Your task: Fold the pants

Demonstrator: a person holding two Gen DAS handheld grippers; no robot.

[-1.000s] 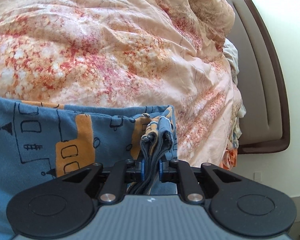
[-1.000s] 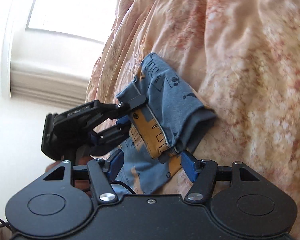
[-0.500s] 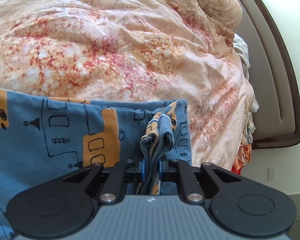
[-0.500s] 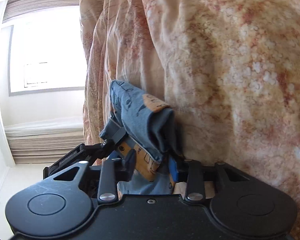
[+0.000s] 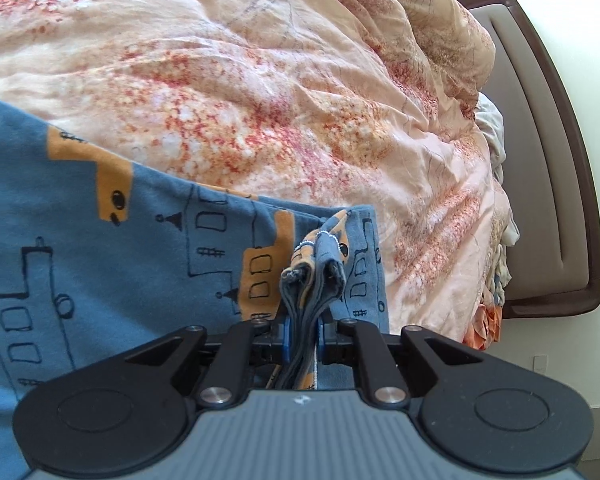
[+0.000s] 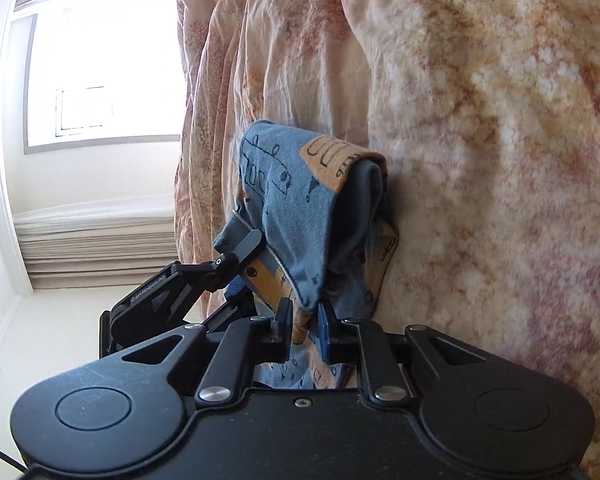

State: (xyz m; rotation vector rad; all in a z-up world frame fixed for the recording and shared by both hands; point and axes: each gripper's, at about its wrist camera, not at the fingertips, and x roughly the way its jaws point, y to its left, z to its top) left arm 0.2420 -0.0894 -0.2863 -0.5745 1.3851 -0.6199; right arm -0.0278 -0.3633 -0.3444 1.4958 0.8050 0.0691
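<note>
Soft blue knit pants (image 5: 148, 264) with an orange-and-black line-drawn print, spread over a rumpled peach floral duvet (image 5: 260, 92) on a bed; brown padded headboard (image 5: 540, 160) at far right of the left wrist view.

Left gripper (image 5: 302, 328): closed on a gathered bunch of the pants' edge, several layers pinched between the blue pads, a stitched hem sticking up above them.

Right gripper (image 6: 304, 320): jaws have just been closing, and cloth sits between them. They now clamp the lower edge of a folded blue bundle of the pants, which drapes up and over against the duvet. The left gripper shows in this view too, its dark finger (image 6: 244, 244) biting the same bundle a little to the left.

Handling, as a judgement: light, limp, stretchy fabric with no stiffness (it will sag wherever unsupported). Stacked layers may slide on each other, so a shallow pinch could lose the inner ones. Best held at hems or waistband, where seams give thickness, with the two grips well apart to keep the edge taut. The duvet below is soft and wrinkled, so it may drag with the cloth.
</note>
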